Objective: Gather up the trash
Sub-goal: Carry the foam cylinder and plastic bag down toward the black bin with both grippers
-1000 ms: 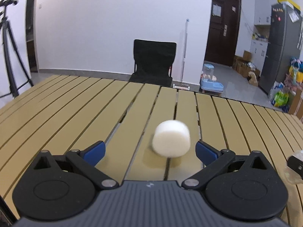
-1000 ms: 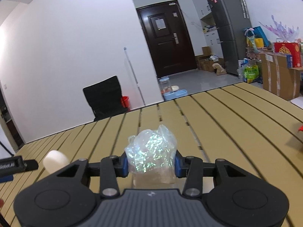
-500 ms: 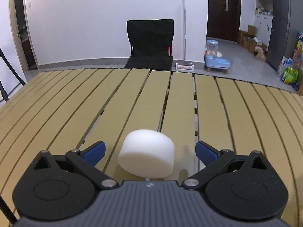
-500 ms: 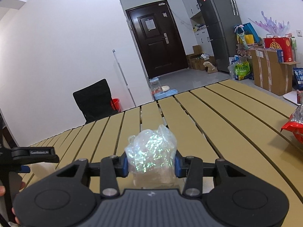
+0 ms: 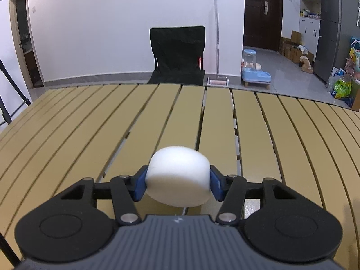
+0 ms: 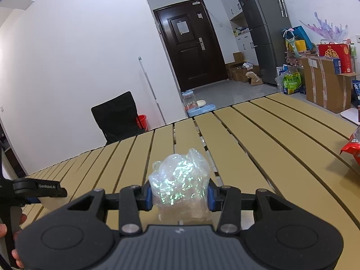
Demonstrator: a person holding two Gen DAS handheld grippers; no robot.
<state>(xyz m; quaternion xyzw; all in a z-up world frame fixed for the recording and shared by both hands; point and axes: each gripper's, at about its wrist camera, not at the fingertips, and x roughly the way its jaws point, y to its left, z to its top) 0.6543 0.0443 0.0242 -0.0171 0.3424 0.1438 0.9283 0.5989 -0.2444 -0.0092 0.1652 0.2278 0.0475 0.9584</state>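
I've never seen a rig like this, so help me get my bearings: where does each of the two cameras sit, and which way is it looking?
Left wrist view: sits on the left gripper, looking forward along its fingers over the slatted table toward a black chair; its jaws, which have just been closing, press a white foam puck.
Right wrist view: sits on the right gripper, facing a dark door; jaws clamp a crumpled plastic wrap; a hand shows at left.
Shared: table, chair, door, fridge.

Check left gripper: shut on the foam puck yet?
Shut on it: the left gripper has just been closing, and both blue pads now press the white foam puck.
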